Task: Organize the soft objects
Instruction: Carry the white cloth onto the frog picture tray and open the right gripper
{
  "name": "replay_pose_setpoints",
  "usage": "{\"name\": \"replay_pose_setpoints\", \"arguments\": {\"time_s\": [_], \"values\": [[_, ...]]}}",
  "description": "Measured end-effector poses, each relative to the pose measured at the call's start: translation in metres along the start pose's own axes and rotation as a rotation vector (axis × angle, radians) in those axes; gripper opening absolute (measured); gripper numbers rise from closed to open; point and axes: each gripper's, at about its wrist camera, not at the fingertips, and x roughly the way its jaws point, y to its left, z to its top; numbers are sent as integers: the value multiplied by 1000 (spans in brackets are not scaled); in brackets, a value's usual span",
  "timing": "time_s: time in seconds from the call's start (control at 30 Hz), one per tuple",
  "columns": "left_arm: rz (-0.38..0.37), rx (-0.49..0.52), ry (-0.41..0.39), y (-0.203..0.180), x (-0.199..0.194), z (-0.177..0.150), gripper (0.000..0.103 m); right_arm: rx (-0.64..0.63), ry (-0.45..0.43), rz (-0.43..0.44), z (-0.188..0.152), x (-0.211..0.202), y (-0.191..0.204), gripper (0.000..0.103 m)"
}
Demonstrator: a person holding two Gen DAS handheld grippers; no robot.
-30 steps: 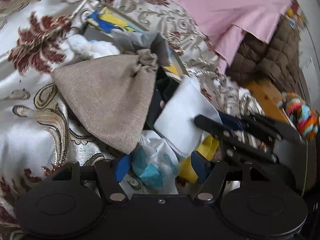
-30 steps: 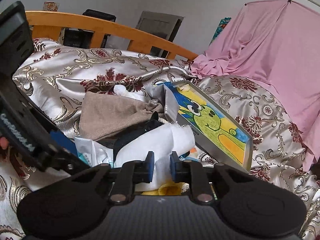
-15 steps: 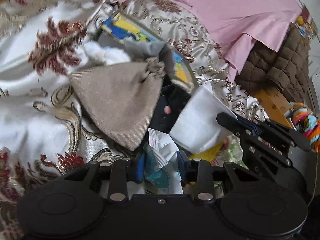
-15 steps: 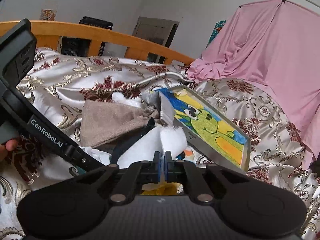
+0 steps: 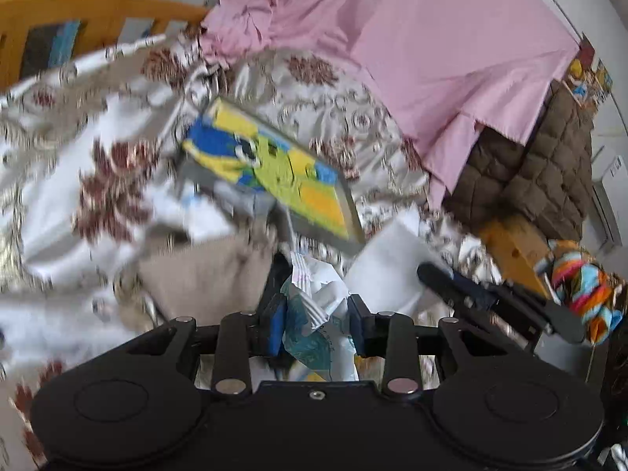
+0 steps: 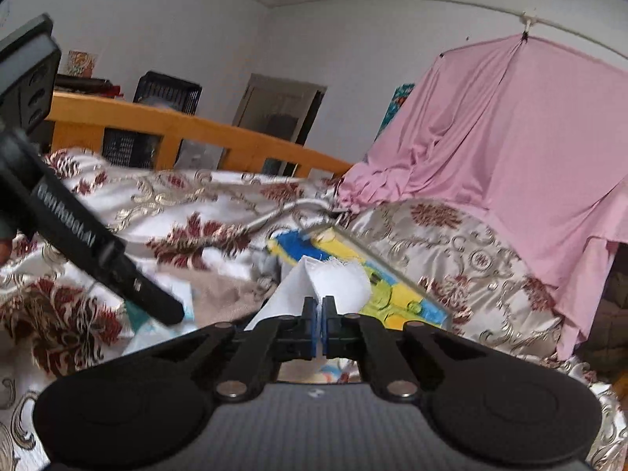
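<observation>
My left gripper (image 5: 316, 324) is shut on a crumpled white-and-teal plastic packet (image 5: 314, 314), lifted above the bed. My right gripper (image 6: 322, 327) is shut on a white cloth (image 6: 333, 284), which stands up in front of its blue pads. In the left wrist view the same white cloth (image 5: 382, 274) hangs from the right gripper (image 5: 435, 274) at the right. A beige fabric pouch (image 5: 208, 274) lies on the floral bedspread (image 5: 59, 165) below and left of the packet. A framed frog picture (image 5: 271, 168) leans against the bedding behind.
A pink sheet (image 5: 431, 39) drapes over the bed's far right. A wooden bed rail (image 6: 176, 129) runs along the back, with a black crate (image 6: 167, 90) behind it. A brown quilted cover (image 5: 549, 157) and a striped soft thing (image 5: 581, 290) sit right.
Both grippers closed, the left on the packet and the right on the white cloth. Both then rose, lifting the packet and the cloth off the pile.
</observation>
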Motion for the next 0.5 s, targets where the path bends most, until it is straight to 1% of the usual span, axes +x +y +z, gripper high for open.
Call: {"name": "replay_pose_setpoints", "arguments": {"time_s": [0.1, 0.23, 0.4, 0.5], "values": [[5, -22, -44, 0, 7, 29, 36, 24, 7, 18, 16, 11, -11, 2], [0, 3, -96, 7, 34, 71, 36, 40, 6, 41, 41, 41, -34, 2], [-53, 26, -145, 36, 94, 119, 36, 52, 36, 55, 63, 112, -64, 2], [-82, -8, -167, 61, 133, 140, 36, 35, 60, 63, 68, 164, -76, 2]]}}
